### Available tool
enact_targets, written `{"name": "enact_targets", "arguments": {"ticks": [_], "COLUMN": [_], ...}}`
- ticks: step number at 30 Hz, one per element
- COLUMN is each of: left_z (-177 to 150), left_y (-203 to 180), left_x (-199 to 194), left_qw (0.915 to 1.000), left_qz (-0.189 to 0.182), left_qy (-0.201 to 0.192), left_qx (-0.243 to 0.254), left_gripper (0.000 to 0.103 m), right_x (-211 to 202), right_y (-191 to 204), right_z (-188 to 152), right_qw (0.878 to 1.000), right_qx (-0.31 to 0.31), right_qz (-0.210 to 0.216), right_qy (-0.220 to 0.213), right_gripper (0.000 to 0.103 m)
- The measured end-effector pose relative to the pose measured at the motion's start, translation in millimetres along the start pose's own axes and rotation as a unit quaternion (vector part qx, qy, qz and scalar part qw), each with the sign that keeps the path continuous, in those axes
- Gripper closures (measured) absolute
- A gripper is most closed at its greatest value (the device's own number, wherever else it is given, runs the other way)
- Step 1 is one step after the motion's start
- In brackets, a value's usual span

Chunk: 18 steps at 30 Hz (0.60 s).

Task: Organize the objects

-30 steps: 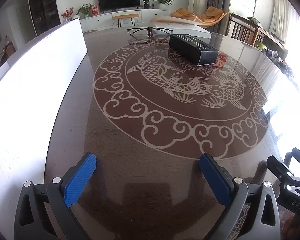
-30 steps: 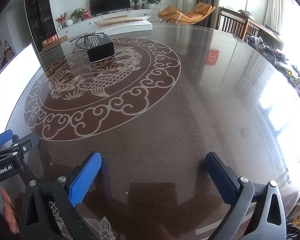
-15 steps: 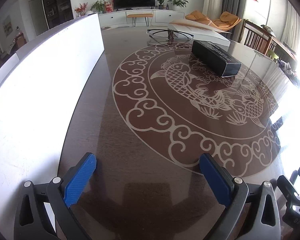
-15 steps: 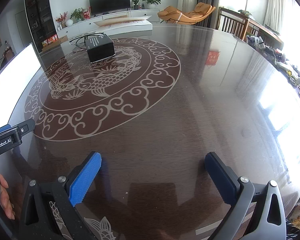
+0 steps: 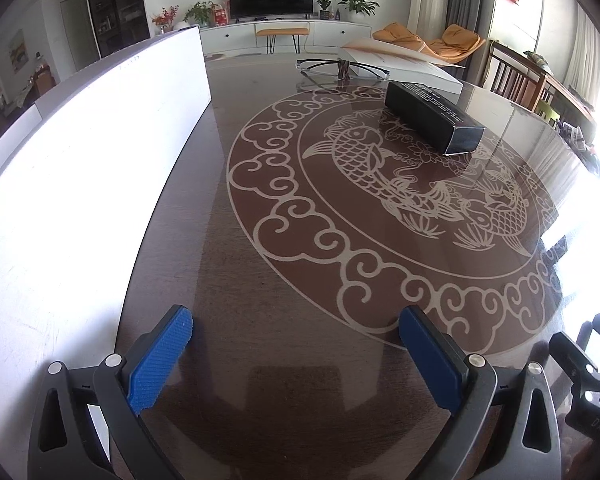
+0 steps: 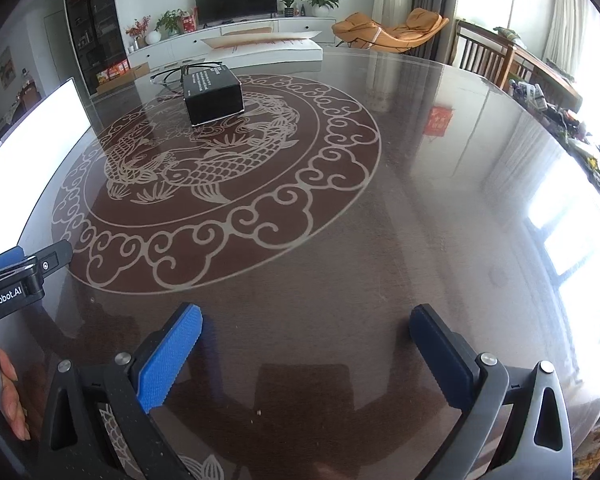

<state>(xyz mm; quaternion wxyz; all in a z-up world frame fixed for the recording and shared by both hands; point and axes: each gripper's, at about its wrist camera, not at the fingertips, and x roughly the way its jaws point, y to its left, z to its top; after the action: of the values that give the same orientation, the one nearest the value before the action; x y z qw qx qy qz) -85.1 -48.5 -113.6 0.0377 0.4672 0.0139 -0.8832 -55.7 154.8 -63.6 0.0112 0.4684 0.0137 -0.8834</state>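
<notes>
Grippers both hung empty, fingers spread wide: left gripper [image 5: 296,354], right gripper [image 6: 306,344]. Black box [image 5: 434,122] lay far across the table [image 6: 380,260], w/ glasses [image 5: 342,68] just behind. Best approach: reach forward, straddle box's narrow width squarely.

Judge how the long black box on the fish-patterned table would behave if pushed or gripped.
The black box lies flat on its long side, so it probably won't tip or roll. The table is glossy, so it would likely slide easily. Its crisp edges suggest stiff walls; its weight cannot be told.
</notes>
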Motion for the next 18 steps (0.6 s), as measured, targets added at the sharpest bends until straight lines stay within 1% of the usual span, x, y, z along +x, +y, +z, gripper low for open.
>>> {"name": "enact_targets", "arguments": {"ticks": [4, 12, 15, 18], "left_z": [0, -1, -1, -1], "left_y": [0, 0, 0, 0], "left_x": [0, 0, 0, 0], "left_qw": [1.0, 1.0, 1.0, 1.0], "left_qz": [0.0, 0.001, 0.001, 0.001], "left_qy": [0.0, 0.0, -0.001, -0.001], "left_qx": [-0.001, -0.001, -0.001, -0.001], "left_gripper": [0.0, 0.0, 0.0, 0.0], "right_x": [24, 79, 98, 116], "right_y": [9, 51, 63, 73], "right_z": [34, 111, 137, 163], "right_qw": [0.999, 0.994, 0.993, 0.994], "right_qx": [-0.03, -0.088, -0.095, -0.09], "right_qz": [0.021, 0.059, 0.064, 0.06], "right_qy": [0.001, 0.003, 0.003, 0.003], "right_gripper": [0.0, 0.0, 0.0, 0.0]}}
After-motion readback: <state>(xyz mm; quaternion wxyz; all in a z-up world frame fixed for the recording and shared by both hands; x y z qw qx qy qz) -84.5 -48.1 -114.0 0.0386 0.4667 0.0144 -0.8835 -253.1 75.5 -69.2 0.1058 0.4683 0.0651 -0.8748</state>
